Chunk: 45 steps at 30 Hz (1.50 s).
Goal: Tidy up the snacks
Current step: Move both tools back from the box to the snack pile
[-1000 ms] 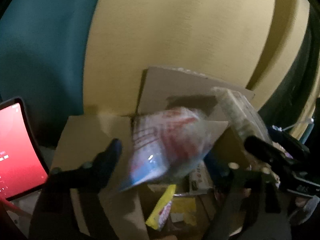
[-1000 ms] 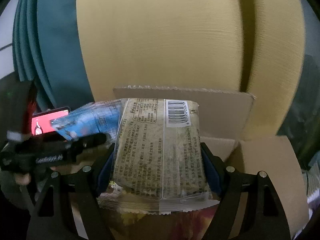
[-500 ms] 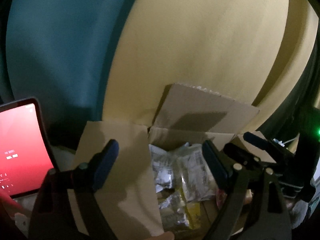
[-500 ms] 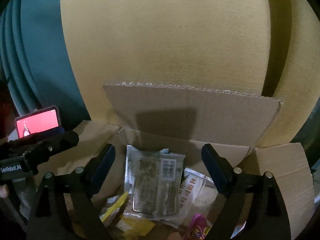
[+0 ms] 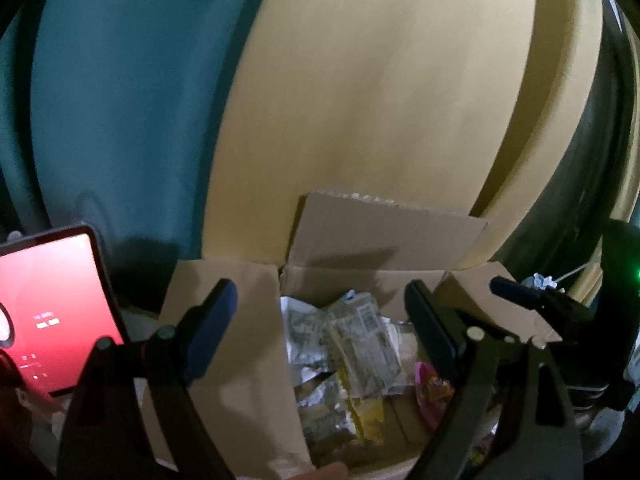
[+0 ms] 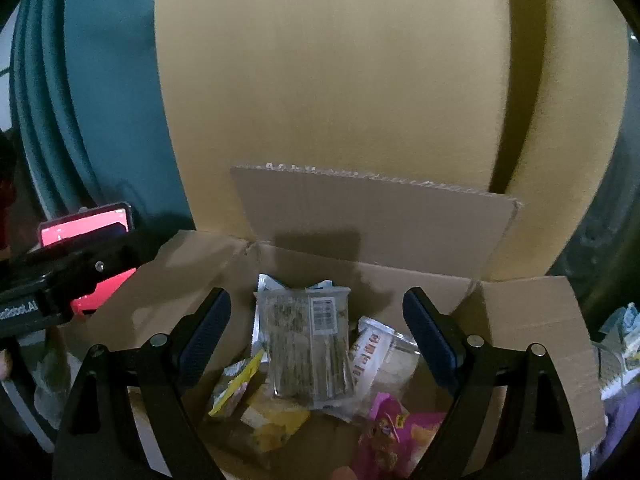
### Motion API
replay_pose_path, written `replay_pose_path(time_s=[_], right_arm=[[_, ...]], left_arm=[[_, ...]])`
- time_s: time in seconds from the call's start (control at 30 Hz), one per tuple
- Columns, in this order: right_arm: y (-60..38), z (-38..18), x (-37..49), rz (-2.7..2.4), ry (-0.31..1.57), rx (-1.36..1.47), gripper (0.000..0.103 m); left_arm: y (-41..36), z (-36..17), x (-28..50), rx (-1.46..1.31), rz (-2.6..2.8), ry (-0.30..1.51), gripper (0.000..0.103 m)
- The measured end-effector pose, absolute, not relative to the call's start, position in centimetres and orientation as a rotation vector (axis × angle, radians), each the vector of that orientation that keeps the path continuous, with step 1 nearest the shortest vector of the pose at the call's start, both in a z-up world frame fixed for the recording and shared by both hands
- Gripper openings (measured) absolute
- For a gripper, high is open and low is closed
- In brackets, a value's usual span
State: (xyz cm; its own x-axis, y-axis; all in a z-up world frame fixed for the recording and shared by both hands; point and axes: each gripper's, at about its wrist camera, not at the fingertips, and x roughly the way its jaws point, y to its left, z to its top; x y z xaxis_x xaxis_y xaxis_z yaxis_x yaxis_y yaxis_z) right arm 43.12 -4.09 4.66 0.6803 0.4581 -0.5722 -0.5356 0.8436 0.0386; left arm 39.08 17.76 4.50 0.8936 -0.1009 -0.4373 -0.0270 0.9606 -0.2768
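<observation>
left gripper [image 5: 320, 320] jaws wide apart, empty, above cardboard box [image 6: 532, 320], right gripper [image 6: 316, 328] just opened wider, empty, clear snack packet [image 6: 308, 344] lying in box

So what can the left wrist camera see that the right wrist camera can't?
Only the left wrist view shows the right gripper from the side, with a green light near it, and the red screen large and close.

Only the right wrist view shows the pink snack bag almost whole, the yellow packet, and the left gripper from the side.

Both show the open cardboard box, the clear barcode packet lying on top inside it, and open, empty grippers.
</observation>
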Motion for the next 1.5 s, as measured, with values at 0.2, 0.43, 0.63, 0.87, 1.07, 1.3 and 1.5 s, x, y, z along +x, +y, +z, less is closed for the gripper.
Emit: replay_pose_path(time_s=[0.2, 0.43, 0.63, 0.87, 1.07, 1.3, 1.5], right_arm=[[-5.2, 6.1, 41.1, 0.555, 0.583, -0.143, 0.090], [-6.4, 7.3, 38.5, 0.555, 0.560, -0.138, 0.090], [-7.4, 8.1, 36.1, 0.553, 0.541, -0.129, 0.090], [-8.9, 9.0, 33.7, 0.546, 0.518, -0.118, 0.090], [-10.9, 9.5, 31.9, 0.530, 0.501, -0.098, 0.090], [-12.9, 9.1, 29.9, 0.516, 0.501, -0.115, 0.090], [-14.2, 8.2, 28.2, 0.503, 0.510, -0.135, 0.090]], left_arm=[[16.5, 5.4, 36.9, -0.264, -0.053, 0.453, 0.087], [15.2, 5.9, 34.0, -0.252, -0.070, 0.446, 0.087], [14.1, 6.9, 31.4, -0.226, -0.078, 0.426, 0.087], [12.1, 8.1, 28.8, -0.181, -0.105, 0.394, 0.087], [10.8, 8.5, 26.6, -0.168, -0.119, 0.377, 0.087], [9.7, 7.5, 24.1, -0.173, -0.127, 0.373, 0.087], [8.8, 6.9, 22.1, -0.171, -0.137, 0.372, 0.087]])
